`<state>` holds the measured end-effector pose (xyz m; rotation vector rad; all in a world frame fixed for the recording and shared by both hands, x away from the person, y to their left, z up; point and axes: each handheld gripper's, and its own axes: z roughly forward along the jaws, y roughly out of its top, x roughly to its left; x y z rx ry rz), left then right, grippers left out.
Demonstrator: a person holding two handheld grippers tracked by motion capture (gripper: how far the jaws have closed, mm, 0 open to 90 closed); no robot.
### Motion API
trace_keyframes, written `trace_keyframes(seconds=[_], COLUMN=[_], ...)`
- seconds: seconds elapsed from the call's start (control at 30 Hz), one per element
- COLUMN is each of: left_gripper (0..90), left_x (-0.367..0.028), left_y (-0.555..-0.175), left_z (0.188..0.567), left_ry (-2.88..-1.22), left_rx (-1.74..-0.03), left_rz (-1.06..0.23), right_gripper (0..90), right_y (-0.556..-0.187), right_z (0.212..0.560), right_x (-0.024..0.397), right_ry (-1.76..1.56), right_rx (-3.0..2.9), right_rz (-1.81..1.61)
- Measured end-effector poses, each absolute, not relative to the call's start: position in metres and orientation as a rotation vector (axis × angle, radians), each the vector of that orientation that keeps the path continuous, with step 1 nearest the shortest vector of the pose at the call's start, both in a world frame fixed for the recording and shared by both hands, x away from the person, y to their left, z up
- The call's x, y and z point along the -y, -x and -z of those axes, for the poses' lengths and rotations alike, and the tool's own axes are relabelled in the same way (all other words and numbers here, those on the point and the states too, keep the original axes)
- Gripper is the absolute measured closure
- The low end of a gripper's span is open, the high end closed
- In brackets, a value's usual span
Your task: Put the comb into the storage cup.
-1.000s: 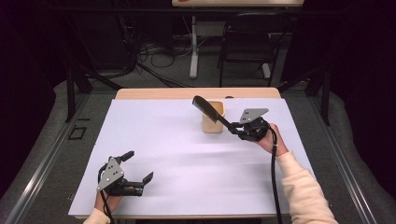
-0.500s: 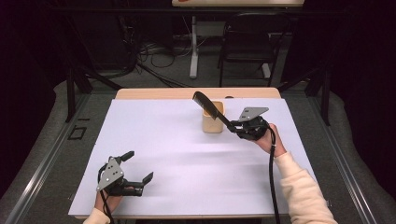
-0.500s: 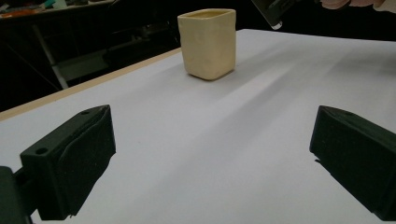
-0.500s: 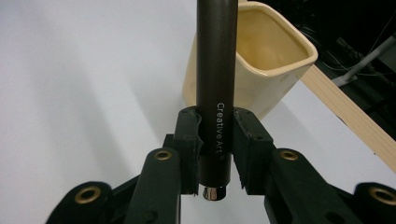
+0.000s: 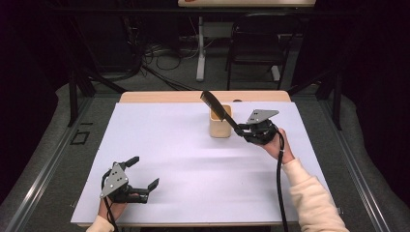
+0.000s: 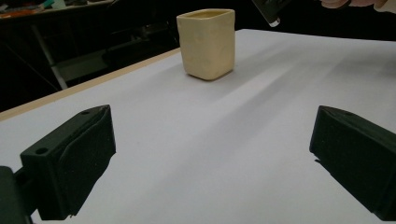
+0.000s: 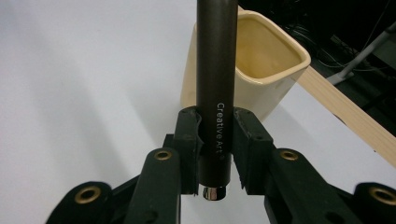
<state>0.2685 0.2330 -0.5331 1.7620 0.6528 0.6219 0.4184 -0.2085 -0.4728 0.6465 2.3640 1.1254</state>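
A cream square cup (image 5: 220, 128) stands upright on the white table sheet (image 5: 183, 159), right of centre toward the far side. My right gripper (image 5: 241, 131) is shut on the round handle of a long black brush (image 5: 216, 106), whose wide flat head slants up and left above the cup. In the right gripper view the handle (image 7: 215, 70), marked "Creative Art", runs up between the jaws of my right gripper (image 7: 215, 140), with the cup (image 7: 264, 65) just behind. My left gripper (image 5: 144, 172) rests open near the front left, nothing in it. Ahead of its jaws, the left gripper (image 6: 210, 158) view has the cup (image 6: 207, 42).
The wooden table edge (image 5: 193, 96) shows beyond the white sheet. A dark chair (image 5: 256, 43) and cables on the floor lie past the table. A metal rail (image 5: 43, 169) runs along the left side.
My right gripper has shifted slightly left with the brush, raising its head a little over the cup. The left gripper has stayed put.
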Motion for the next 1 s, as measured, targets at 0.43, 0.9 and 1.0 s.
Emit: trace_keyframes(seconds=[0.43,0.9,1.0], left_gripper=[0.3,0.4,0.4], left_x=[-0.233,-0.233,-0.233], left_y=[-0.268,-0.269,-0.269], left_z=[0.533,0.533,0.533], left_ry=[-1.761,-1.758,-1.761], left_rx=[-0.654,-0.66,-0.655], left_rz=[-0.626,-0.621,-0.627], right_gripper=[72.8,72.8,72.8], right_y=[-0.42,-0.427,-0.428], right_z=[0.469,0.462,0.46], right_x=[0.211,0.21,0.209], right_ry=[-0.665,-0.68,-0.678], right_rx=[-2.326,-2.285,-2.274], right_rz=[-1.14,-1.155,-1.153])
